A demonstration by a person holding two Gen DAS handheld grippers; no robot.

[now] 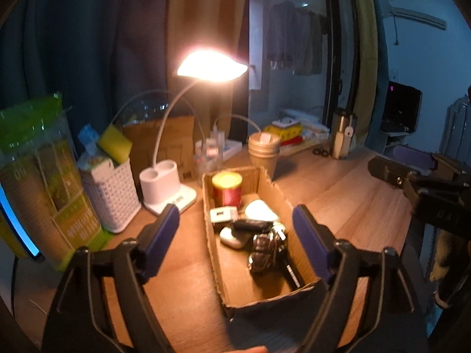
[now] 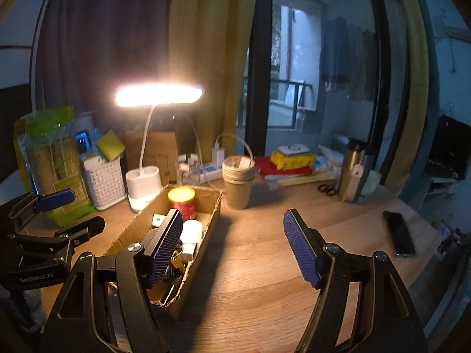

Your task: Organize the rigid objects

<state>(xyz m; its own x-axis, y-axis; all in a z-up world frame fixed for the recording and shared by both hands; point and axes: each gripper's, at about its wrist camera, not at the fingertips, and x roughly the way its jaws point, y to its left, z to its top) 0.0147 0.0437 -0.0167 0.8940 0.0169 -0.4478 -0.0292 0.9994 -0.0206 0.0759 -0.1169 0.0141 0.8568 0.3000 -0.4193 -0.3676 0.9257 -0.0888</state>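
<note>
On the desk: cardboard box (image 1: 266,186) holding red can (image 1: 227,189), keys, chargers.
Left gripper (image 1: 235,228): released, above the box.
Right gripper (image 2: 232,245): released, beside it.
Writing: "GenRobot.AI" on the left gripper's body.

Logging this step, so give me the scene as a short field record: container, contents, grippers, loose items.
container: cardboard box, open top, on the wooden desk
contents: red can upright at the far end; white charger, keys and small dark items piled nearer
left gripper: open, empty, above the box
right gripper: open, empty, over bare desk right of the box
loose items: black phone flat near the desk's right edge; scissors by the steel bottle
nearby: stacked paper cups, lit desk lamp
</note>
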